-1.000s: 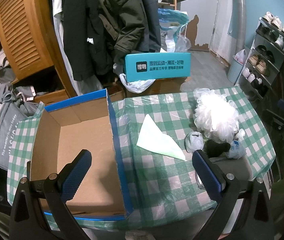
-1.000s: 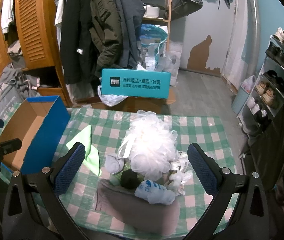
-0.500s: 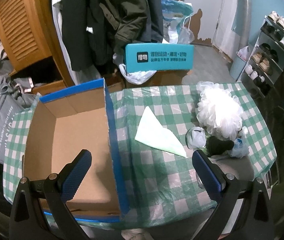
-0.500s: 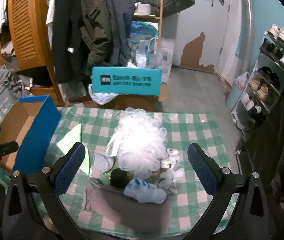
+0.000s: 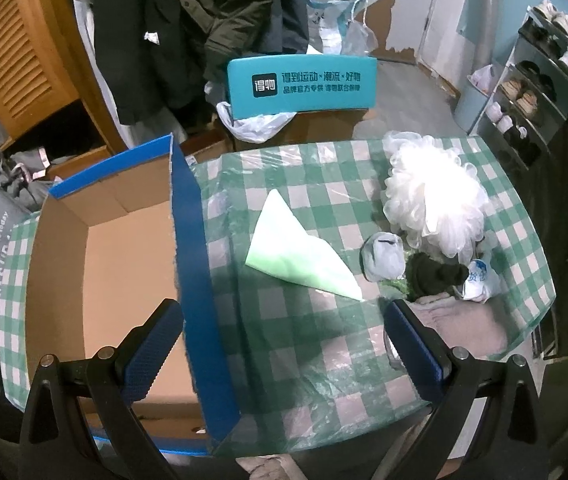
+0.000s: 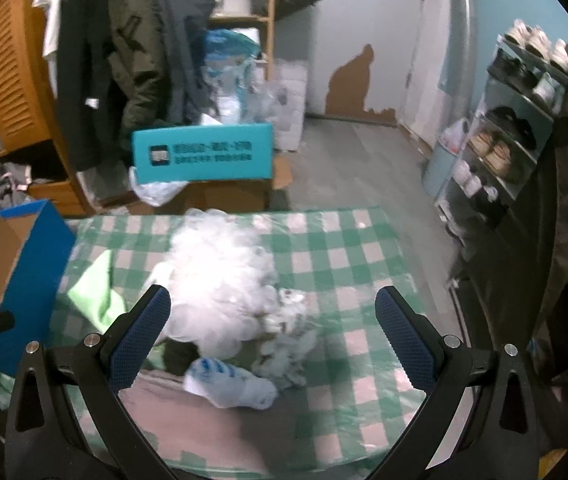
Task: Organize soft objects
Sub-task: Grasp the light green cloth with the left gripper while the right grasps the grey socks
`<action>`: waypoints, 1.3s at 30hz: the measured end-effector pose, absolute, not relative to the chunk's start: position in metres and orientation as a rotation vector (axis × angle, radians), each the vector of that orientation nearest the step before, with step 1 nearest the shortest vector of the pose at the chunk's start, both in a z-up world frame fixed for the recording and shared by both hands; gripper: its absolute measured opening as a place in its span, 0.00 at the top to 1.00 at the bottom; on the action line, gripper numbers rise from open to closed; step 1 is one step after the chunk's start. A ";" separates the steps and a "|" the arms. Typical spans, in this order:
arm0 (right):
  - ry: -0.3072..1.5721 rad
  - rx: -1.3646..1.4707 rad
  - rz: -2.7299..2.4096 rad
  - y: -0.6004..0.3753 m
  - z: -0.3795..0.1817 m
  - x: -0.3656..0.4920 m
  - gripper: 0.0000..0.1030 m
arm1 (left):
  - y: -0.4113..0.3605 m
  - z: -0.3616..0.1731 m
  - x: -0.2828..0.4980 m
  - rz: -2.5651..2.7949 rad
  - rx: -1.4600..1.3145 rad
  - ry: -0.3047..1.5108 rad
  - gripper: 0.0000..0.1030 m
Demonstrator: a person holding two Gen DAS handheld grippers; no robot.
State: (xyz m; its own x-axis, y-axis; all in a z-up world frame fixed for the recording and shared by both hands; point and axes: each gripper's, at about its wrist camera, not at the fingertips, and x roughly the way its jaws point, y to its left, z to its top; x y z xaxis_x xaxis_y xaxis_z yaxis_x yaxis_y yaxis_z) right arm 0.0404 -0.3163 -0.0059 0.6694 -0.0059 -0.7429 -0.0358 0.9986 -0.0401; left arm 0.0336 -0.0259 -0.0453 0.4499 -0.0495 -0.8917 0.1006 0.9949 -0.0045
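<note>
1. Left gripper [image 5: 284,344] – jaws spread wide, nothing held, hovering over the blue wall of the cardboard box [image 5: 192,264].
2. Right gripper [image 6: 272,332] – jaws wide apart, empty, above the soft pile.
3. Pile on checked tablecloth [image 5: 323,184]: white mesh pouf [image 6: 220,276], white-blue sock [image 6: 232,388], dark ball [image 5: 431,272], grey cloth [image 5: 467,328].
4. Green cloth [image 5: 295,252] lies flat between box and pile.
5. Box interior bare cardboard.

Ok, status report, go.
Left gripper open, empty. Right gripper open over white puff. Box empty. Nothing blocking.
</note>
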 end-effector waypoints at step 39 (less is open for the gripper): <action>1.210 -0.004 -0.033 -0.353 -0.137 0.092 0.02 | -0.065 -0.156 0.119 -0.103 0.098 1.345 0.01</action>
State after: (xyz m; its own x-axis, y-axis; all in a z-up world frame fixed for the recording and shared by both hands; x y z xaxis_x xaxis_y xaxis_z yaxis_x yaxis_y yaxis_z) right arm 0.0923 -0.3526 -0.1370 0.3528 -0.0273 -0.9353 0.0230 0.9995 -0.0205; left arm 0.1190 -0.0647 -0.1558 0.2205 -0.0177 -0.9752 0.1309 0.9913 0.0116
